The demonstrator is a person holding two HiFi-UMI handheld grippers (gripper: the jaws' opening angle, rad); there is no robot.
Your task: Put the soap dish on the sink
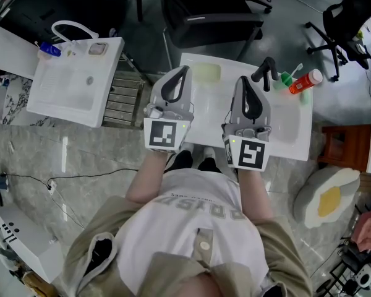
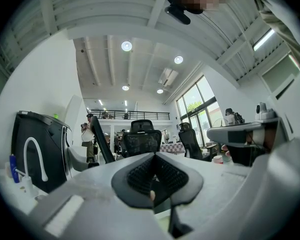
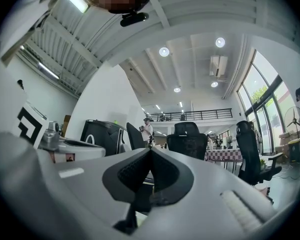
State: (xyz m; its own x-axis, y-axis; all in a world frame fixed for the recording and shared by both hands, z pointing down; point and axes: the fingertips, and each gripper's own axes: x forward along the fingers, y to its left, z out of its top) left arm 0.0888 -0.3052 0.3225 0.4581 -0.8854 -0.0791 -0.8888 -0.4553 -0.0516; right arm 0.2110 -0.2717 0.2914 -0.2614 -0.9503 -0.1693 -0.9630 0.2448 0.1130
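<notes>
A pale green soap dish (image 1: 206, 73) lies on the far left corner of the white sink (image 1: 297, 142) in front of me in the head view. My left gripper (image 1: 184, 70) is held over the sink's left side, its tip just left of the dish, jaws shut and empty. My right gripper (image 1: 243, 80) is over the basin beside the black faucet (image 1: 264, 72), also shut on nothing. In the left gripper view the left gripper (image 2: 154, 157) points level into the room, pads together. The right gripper view shows the right gripper (image 3: 151, 152) the same way.
An orange bottle (image 1: 305, 80) and a green toothbrush (image 1: 287, 77) lie on the sink's far right. A second white sink (image 1: 74, 82) with a white faucet (image 1: 71, 28) stands at the left. Black office chairs (image 1: 204, 17) stand behind, with a brown stool (image 1: 343, 146) and an egg-shaped cushion (image 1: 324, 197) to the right.
</notes>
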